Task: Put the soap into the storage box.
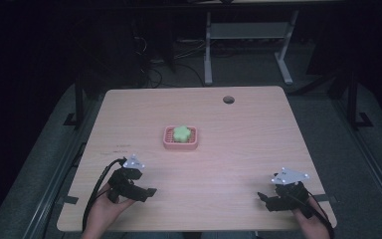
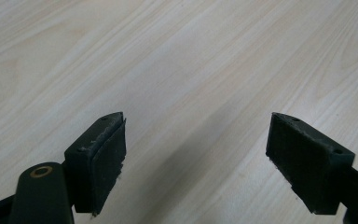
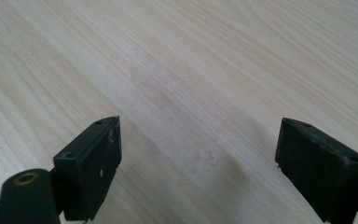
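The green flower-shaped piece (image 1: 181, 132) sits in the pink tray (image 1: 167, 141) at the middle of the tabletop (image 1: 248, 144), well apart from both my grippers. My left gripper (image 1: 149, 191) rests near the front left edge with jaws spread wide, nothing between them; my right gripper (image 1: 263, 198), front right, gapes likewise over bare wood.

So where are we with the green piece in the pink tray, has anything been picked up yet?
Nothing looks done. The green piece sits in the pink tray at the middle of the table. The left gripper and right gripper are both open, holding nothing, near the table's front edge. Reaching and grasping are all left.
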{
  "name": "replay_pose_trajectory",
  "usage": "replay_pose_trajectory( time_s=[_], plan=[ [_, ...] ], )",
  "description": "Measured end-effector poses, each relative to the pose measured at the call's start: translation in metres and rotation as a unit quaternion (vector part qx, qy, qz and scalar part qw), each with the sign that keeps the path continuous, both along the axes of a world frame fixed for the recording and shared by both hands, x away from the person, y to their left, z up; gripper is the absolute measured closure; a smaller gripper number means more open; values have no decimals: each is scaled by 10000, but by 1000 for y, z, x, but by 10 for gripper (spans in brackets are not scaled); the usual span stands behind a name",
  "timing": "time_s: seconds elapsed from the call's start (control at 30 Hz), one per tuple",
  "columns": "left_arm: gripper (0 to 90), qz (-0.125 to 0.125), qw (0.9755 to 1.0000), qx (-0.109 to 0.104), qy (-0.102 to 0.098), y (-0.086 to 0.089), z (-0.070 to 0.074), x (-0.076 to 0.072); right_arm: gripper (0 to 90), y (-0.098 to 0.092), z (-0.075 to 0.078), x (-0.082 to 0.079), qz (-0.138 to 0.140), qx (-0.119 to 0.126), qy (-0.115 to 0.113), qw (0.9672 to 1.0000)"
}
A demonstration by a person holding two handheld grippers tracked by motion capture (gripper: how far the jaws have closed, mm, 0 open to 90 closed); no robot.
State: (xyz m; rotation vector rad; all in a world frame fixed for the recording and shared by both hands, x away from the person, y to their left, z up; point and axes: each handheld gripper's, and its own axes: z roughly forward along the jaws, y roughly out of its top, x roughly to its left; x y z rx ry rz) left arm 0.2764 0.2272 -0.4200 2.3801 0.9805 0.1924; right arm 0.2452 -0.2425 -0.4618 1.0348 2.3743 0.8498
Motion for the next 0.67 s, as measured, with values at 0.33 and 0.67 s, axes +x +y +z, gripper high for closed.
replay_pose_trajectory(
  time_s=[0.33,0.67],
  plan=[
    [198,165,9998,-92,6,15,-5,-12,139,0,0,0,-16,-14,-7,10000],
    [198,325,9993,-160,-24,21,-12,-15,139,0,0,1,1,-7,-15,10000]
  ],
)
